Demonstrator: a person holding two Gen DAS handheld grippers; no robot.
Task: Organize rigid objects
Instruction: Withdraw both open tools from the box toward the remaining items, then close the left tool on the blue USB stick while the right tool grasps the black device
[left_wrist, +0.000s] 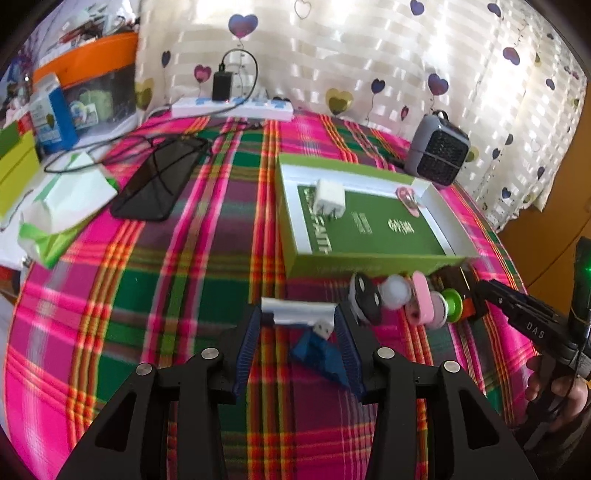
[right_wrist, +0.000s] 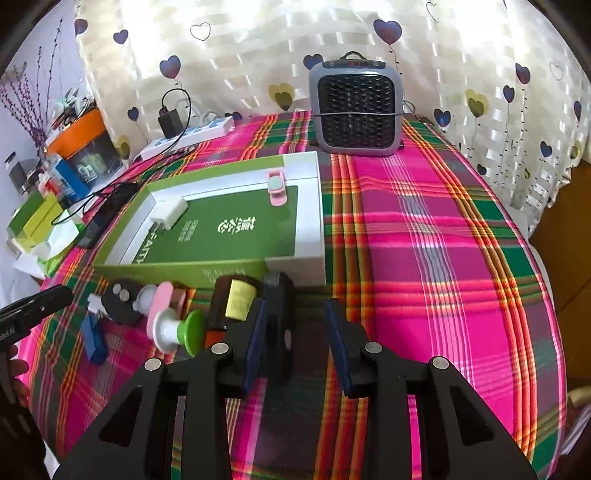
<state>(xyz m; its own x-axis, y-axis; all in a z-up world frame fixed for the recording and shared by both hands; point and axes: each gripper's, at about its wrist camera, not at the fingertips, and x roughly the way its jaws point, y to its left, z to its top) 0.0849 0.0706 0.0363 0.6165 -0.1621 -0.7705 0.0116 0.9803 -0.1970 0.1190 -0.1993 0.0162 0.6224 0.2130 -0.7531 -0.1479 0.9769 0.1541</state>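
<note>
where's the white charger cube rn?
The white charger cube lies inside the green box, at its far-left corner in the left wrist view, across from the pink clip in the far-right corner.

Home: heart-print curtain (right_wrist: 461, 74), plaid tablecloth (right_wrist: 424, 240).

"FAITH" on green box (right_wrist: 236, 236) floor; "DAS" on right gripper (left_wrist: 476, 295) arm.

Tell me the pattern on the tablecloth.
The tablecloth is plaid: bright pink with green, red and yellow stripes; the right wrist view shows it best.
</note>
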